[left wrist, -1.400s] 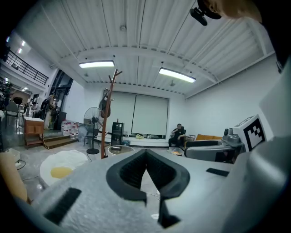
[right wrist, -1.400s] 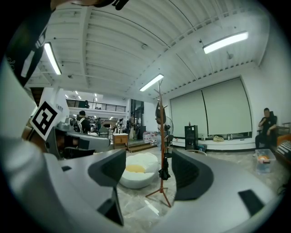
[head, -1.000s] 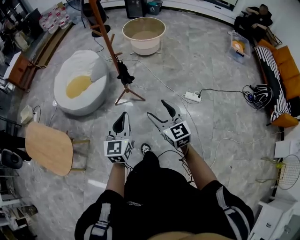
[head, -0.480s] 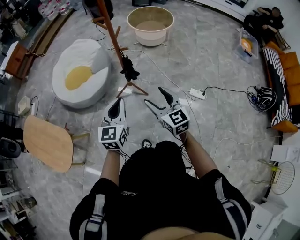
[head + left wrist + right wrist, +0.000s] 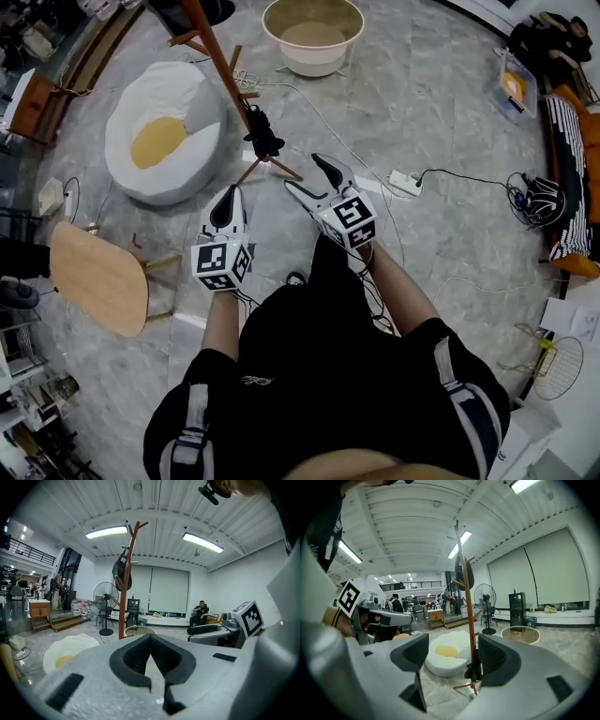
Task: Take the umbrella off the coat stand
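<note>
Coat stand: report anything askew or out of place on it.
The coat stand is upright in both gripper views; its slant in the head view looks like camera angle. One oddity: a small black bundle hangs low on the pole, just above the feet, far below the dark item hung near the top.

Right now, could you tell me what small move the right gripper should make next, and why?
Probably carry the right gripper forward towards the dark umbrella hanging low on the coat stand. Its jaws stand apart and empty, and the umbrella lies ahead of them, untouched. The left gripper is shut, so the right seems readier to grasp.
</note>
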Demonstrator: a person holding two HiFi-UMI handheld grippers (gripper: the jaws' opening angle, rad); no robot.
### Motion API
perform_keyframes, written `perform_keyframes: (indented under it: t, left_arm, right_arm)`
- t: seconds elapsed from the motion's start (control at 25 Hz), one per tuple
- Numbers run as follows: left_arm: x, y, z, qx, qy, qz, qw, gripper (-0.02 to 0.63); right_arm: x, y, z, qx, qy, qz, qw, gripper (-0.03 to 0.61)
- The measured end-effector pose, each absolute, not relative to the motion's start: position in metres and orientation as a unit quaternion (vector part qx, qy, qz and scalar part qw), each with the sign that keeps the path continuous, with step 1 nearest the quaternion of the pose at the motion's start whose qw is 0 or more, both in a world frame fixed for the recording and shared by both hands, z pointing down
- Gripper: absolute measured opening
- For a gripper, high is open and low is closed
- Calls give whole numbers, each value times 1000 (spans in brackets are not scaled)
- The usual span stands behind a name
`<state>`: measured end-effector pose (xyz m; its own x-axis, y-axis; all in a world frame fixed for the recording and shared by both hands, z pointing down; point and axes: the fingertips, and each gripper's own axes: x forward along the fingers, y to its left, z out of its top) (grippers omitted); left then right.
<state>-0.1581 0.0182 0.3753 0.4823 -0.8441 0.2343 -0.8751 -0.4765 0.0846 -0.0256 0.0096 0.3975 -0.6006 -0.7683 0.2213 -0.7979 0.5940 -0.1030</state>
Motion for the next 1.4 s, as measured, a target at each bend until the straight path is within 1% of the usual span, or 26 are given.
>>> perform_keyframes:
  t: [0.2, 0.44, 0.8, 1.4]
  left_arm:
    - [-141, -37, 392, 840, -523, 96, 111, -2]
    - [-121, -88, 427, 811, -551, 120, 156, -2]
    - [-99, -123, 487, 784, -567, 173, 182, -2]
    - [-127, -178, 599, 756, -585, 201, 214, -2]
  right_arm:
    - [-11, -50, 411, 403, -905, 106, 87, 331]
    - [19, -111, 439, 368, -916, 122, 103, 333]
    - [38, -157, 506, 336, -922, 149, 125, 330]
    - [-6, -217, 642, 311, -925, 176, 128, 333]
